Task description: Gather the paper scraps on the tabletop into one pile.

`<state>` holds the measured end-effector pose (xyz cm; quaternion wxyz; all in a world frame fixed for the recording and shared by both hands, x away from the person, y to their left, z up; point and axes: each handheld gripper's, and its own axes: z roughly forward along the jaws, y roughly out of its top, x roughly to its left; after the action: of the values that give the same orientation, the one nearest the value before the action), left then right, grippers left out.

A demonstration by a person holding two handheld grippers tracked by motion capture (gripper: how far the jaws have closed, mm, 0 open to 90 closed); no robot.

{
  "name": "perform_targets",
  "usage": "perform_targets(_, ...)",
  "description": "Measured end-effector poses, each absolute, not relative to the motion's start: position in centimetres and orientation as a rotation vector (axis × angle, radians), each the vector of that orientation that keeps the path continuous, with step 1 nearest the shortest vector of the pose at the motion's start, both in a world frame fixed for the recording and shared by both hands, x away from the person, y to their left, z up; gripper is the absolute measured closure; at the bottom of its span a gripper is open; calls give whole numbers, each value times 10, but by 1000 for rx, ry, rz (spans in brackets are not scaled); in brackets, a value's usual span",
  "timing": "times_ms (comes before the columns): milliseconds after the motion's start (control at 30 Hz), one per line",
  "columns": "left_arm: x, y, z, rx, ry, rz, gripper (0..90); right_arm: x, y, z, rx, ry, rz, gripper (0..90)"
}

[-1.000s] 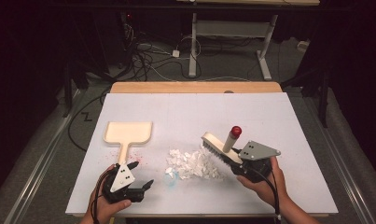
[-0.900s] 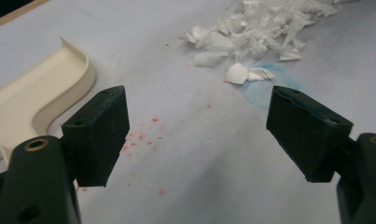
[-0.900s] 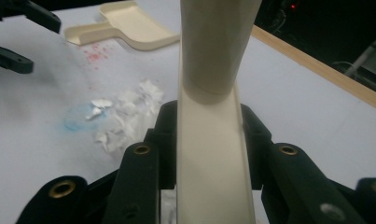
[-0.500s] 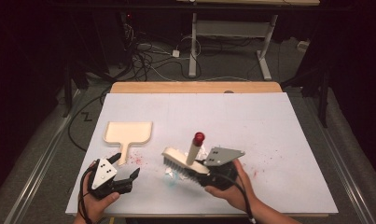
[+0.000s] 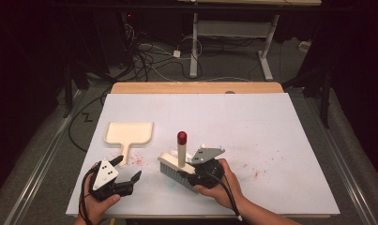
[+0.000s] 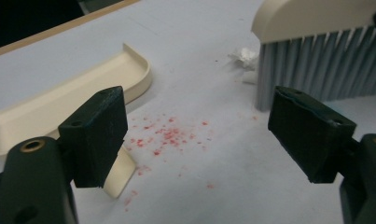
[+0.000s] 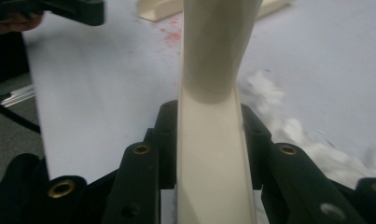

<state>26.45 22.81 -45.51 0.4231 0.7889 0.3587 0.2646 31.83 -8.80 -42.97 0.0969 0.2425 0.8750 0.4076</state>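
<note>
A cream brush [image 5: 173, 165] with grey bristles and a red-tipped handle [image 5: 181, 138] stands on the white table [image 5: 271, 122]. My right gripper [image 5: 192, 177] is shut on the brush's cream body [image 7: 212, 154]. White paper scraps [image 7: 279, 126] lie beside the bristles [image 6: 316, 65]. A cream dustpan [image 5: 129, 133] lies flat to the left, its handle pointing toward me. My left gripper [image 5: 129, 169] hovers open just in front of that handle [image 6: 120, 177], with nothing between its jaws. Red specks [image 6: 169, 137] dot the table between the dustpan and the brush.
More red specks [image 5: 255, 174] lie right of the brush. The table's wooden far edge [image 5: 196, 87] borders a dark floor with cables and a desk frame [image 5: 229, 33]. The person's hands enter from the bottom edge.
My right gripper has swept the brush leftward across the table, pushing the white scraps toward the dustpan. My left gripper shifted slightly left and stays open.
</note>
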Motion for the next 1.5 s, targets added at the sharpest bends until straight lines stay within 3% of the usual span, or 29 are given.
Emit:
perform_targets(300,264,222,-456,2000,872,643,191,317,-125,-419,752,2530,1156,676)
perform_targets(533,264,221,-456,2001,865,645,190,316,-124,-391,634,2488,1242,676)
perform_targets(767,266,220,-457,2013,857,633,191,361,-114,-371,380,2490,1179,676)
perform_targets(1100,268,220,-462,2032,859,594,193,438,-78,-412,259,2574,1094,676)
perform_targets(1333,269,219,-465,2057,848,578,195,435,-67,-426,96,2665,1113,675)
perform_targets(1500,268,216,-465,2067,842,574,195,426,-89,-424,-95,2717,1077,675)
